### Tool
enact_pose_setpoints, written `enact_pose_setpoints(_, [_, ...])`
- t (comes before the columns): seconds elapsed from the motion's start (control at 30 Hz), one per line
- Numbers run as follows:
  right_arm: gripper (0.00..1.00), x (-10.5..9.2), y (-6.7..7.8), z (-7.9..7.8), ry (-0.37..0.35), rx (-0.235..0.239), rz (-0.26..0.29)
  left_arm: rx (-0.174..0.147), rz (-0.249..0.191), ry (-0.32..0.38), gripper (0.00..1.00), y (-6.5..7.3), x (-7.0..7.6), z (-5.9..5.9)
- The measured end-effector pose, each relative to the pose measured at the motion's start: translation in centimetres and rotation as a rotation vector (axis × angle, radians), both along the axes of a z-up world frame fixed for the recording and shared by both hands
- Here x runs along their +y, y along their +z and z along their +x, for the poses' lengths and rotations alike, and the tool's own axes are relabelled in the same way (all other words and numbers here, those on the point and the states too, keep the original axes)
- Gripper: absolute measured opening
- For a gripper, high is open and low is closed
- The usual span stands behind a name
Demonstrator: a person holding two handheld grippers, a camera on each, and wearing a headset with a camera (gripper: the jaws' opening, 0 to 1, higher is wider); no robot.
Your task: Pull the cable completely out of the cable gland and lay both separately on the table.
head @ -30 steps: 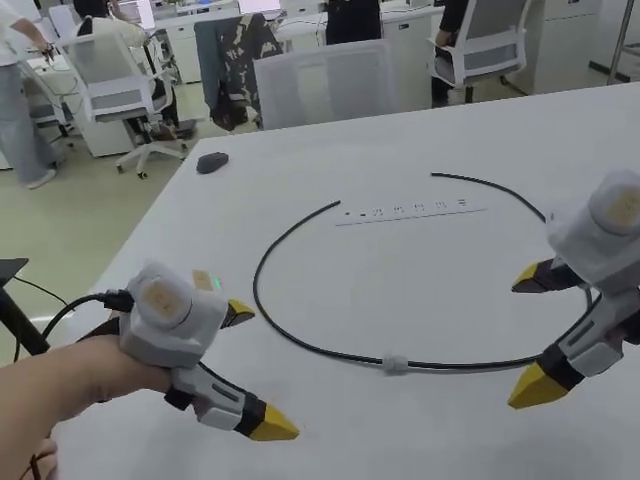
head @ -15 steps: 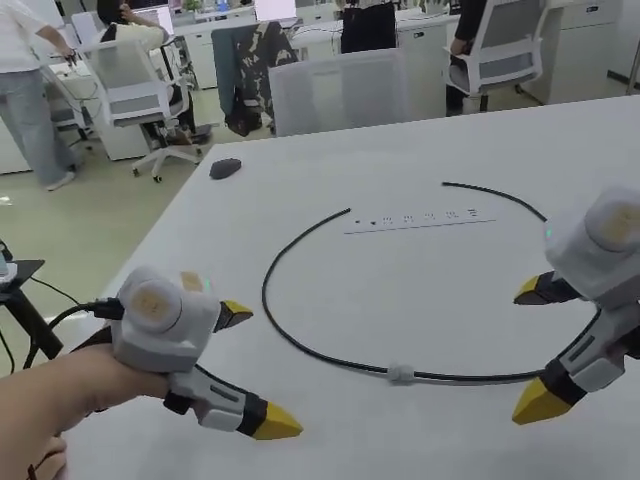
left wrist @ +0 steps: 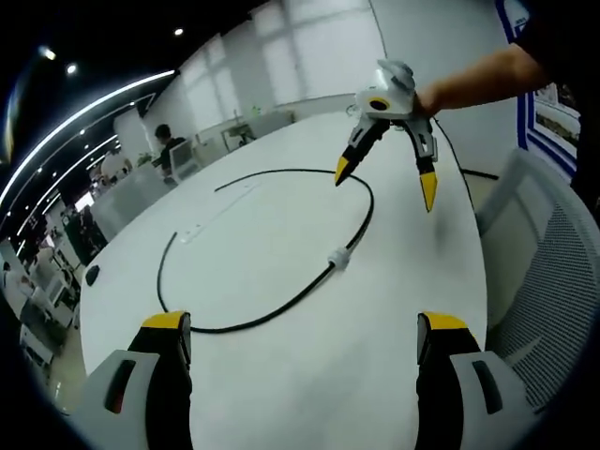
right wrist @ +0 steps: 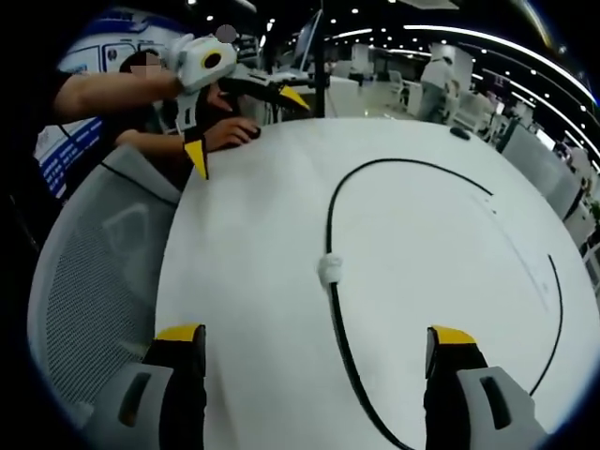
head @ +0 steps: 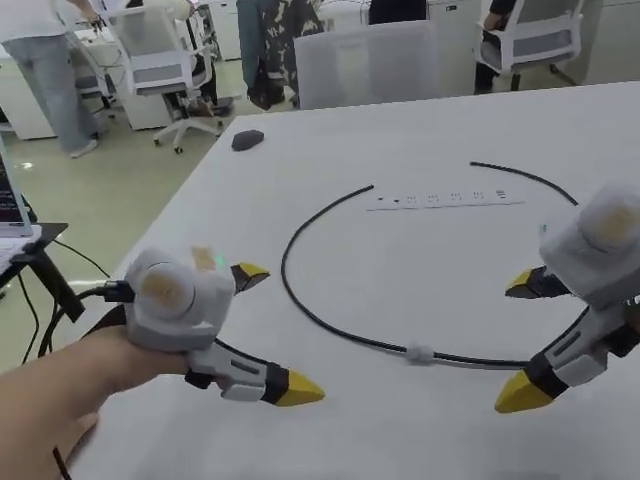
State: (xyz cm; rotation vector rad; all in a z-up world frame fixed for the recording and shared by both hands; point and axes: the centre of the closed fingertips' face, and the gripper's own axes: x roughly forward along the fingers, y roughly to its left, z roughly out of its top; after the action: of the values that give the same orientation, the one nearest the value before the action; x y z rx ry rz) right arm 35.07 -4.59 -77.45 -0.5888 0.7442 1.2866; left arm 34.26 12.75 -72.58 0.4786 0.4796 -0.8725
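A long black cable (head: 300,308) lies in a wide loop on the white table (head: 400,120). It passes through a small white cable gland (head: 420,352) on the near side of the loop. My left gripper (head: 275,332) hovers open to the left of the loop, with nothing between its yellow tips. To the right of the gland my right gripper (head: 518,342) stands open and holds nothing. In the left gripper view the gland (left wrist: 337,258) lies ahead of the left gripper (left wrist: 305,323), and the right gripper (left wrist: 385,186) is beyond it. In the right gripper view the gland (right wrist: 328,269) lies ahead of the right gripper (right wrist: 314,335).
A white power strip (head: 450,200) lies inside the loop's far side. A dark mouse (head: 247,140) sits near the table's far left edge. Office chairs (head: 370,60) and people stand beyond the table. A mesh chair (right wrist: 84,253) stands close behind the near edge.
The head camera has shifted, so the whole scene sits a little further right. My right gripper has edged slightly towards the gland. The cable and gland lie as before.
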Motion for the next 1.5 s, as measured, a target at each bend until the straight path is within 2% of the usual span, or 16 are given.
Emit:
enact_pose_setpoints(0.17, [0.94,1.6,-1.2,0.4,-0.011,0.014,0.025,0.0,-0.01,0.015,1.0,-1.0,0.4,0.0])
enact_pose_setpoints(0.2, [0.92,2.1,-1.6,0.5,-0.009,0.012,0.035,0.016,-0.029,0.022,1.0,-1.2,0.4,-0.2])
enact_pose_setpoints(0.27, [0.84,2.6,-1.9,0.7,-0.007,0.012,0.041,0.042,-0.053,0.028,1.0,-1.8,0.5,-0.5])
enact_pose_setpoints(0.4, [0.67,3.8,-2.1,1.6,-0.004,-0.007,0.078,0.067,-0.037,0.02,1.0,-3.1,1.0,-1.2])
enact_pose_setpoints(0.47, [0.56,4.4,-2.4,2.2,-0.008,-0.03,0.096,0.071,-0.046,0.018,1.0,-3.3,1.0,-1.4])
enact_pose_setpoints(0.6, [0.37,5.3,-3.2,3.2,-0.033,-0.016,0.129,0.072,-0.071,0.024,1.0,-3.3,0.9,-1.5])
enact_pose_setpoints(0.7, [0.31,5.7,-3.8,3.5,-0.051,0.015,0.132,0.078,-0.099,0.017,1.0,-3.1,0.6,-1.9])
enact_pose_setpoints(0.87, [0.18,5.9,-4.7,3.4,-0.018,0.008,0.094,0.079,-0.098,0.012,1.0,-3.2,0.8,-2.1])
enact_pose_setpoints(0.97, [0.19,5.9,-4.7,3.5,-0.019,0.004,0.092,0.084,-0.115,0.018,1.0,-3.0,0.8,-2.2])
enact_pose_setpoints(1.03, [0.13,6.1,-4.6,3.1,-0.02,0.028,0.104,0.083,-0.122,0.018,1.0,-2.9,0.7,-2.2])
enact_pose_setpoints(1.1, [0.09,6.2,-4.6,3.0,-0.004,0.007,0.109,0.089,-0.127,0.017,1.0,-3.0,0.5,-2.3])
enact_pose_setpoints(1.27, [0.08,5.9,-4.5,2.4,-0.008,0.009,0.118,0.115,-0.145,-0.006,1.0,-3.3,-0.8,-2.9])
enact_pose_setpoints(1.4, [0.07,5.5,-3.9,-0.1,0.05,0.026,0.122,0.13,-0.158,-0.03,1.0,-3.3,-2.2,-3.3])
enact_pose_setpoints(1.43, [0.07,5.6,-3.4,-1.1,0.08,0.025,0.143,0.158,-0.167,-0.034,1.0,-3.4,-2.9,-3.6])
enact_pose_setpoints(1.47, [0.07,5.6,-2.9,-1.7,0.087,0.031,0.155,0.169,-0.17,-0.04,1.0,-3.5,-3.4,-3.8])
enact_pose_setpoints(1.5, [0.07,5.4,-2.2,-2.5,0.098,0.028,0.167,0.163,-0.187,-0.071,1.0,-3.3,-4.4,-4.0])
